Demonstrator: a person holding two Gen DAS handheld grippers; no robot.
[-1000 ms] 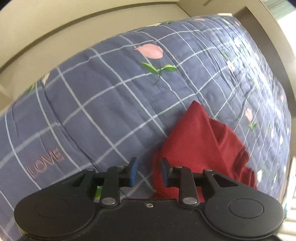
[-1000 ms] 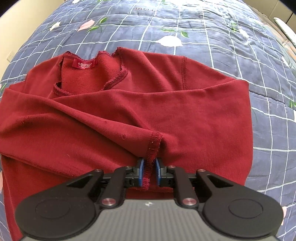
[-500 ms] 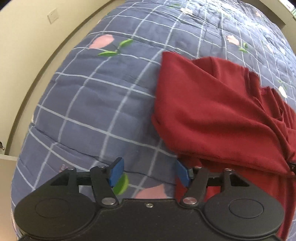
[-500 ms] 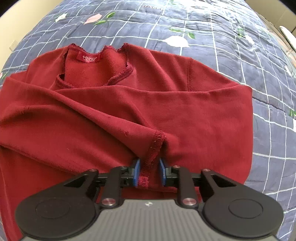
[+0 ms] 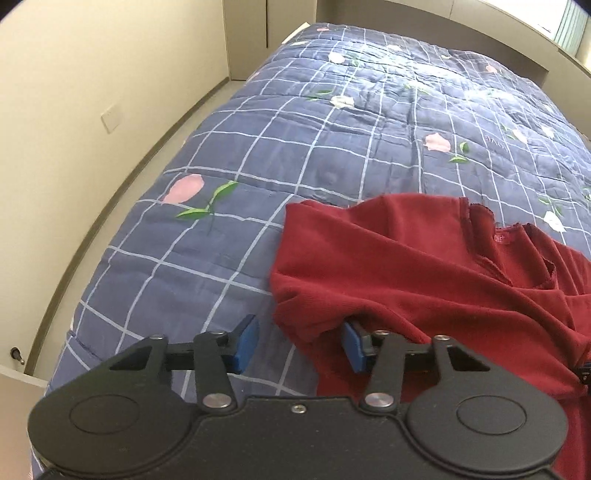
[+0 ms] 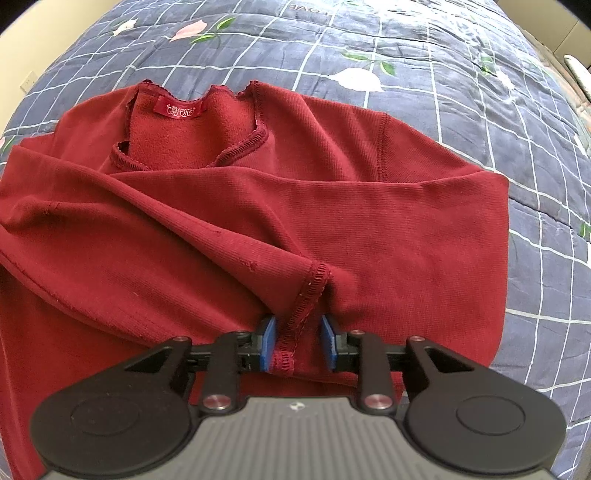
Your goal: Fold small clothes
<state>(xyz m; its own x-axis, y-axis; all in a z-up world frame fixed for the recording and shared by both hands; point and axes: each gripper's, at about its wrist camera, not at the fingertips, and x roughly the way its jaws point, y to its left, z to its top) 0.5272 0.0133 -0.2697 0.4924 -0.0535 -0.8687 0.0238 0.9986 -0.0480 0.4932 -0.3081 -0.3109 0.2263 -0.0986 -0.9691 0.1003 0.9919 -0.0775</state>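
A dark red long-sleeved top (image 6: pixel 258 206) lies on the bed, neck opening and label away from me, one sleeve folded across the body. Its stitched cuff (image 6: pixel 303 306) lies between the pads of my right gripper (image 6: pixel 297 345), whose jaws stand apart with a gap on each side of the cuff. In the left wrist view the top (image 5: pixel 424 266) lies to the right. My left gripper (image 5: pixel 299 345) is wide open at the top's left folded edge, its right pad under a fold of cloth.
The bed carries a blue checked quilt (image 5: pixel 295 155) with pink and white flowers. The quilt's left edge drops to a strip of floor (image 5: pixel 122 184) along a beige wall (image 5: pixel 74 92). A headboard ledge (image 5: pixel 443 22) runs at the far end.
My right gripper has opened and released the cuff, which now lies loose between its pads. My left gripper has swung from the quilt to the top's left edge and opened wide.
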